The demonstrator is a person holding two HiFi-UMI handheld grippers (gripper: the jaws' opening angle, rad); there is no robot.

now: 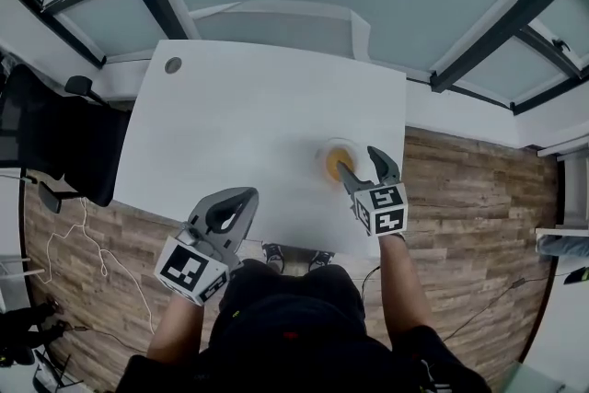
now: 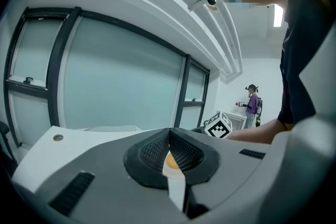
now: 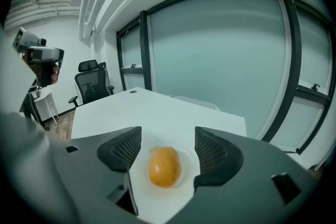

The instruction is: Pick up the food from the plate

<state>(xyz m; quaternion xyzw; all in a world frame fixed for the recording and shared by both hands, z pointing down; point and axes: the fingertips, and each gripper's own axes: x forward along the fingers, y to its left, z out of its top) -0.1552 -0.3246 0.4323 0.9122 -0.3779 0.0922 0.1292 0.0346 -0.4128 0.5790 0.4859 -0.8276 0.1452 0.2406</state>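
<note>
- I look through the camera on the right tongs (image 3: 168, 137). The two jaws stand wide apart and nothing is held in them.
- The food (image 3: 164, 166) is a round orange lump (like a small bun or an egg). It sits in the middle of a white plate (image 3: 140, 189).
- The plate rests on the white table (image 1: 258, 106), near the edge on my right side.
- This is what matters most: the food lies straight ahead of the right tongs and a bit lower. It shows right in the gap between the two jaws, and neither jaw touches it yet.
- The food looks a little longer than it is wide. Its long way seems to point away from me, along the tongs, so I think the jaws would squeeze its short sides.
- The left tongs (image 1: 247, 195) are pinched together at the tips and hold nothing. They hang over the near edge of the table, well apart from the plate.
- So the right tongs are much nearer. I think they need to go down and forward until the food is between the pads, then close softly.
</note>
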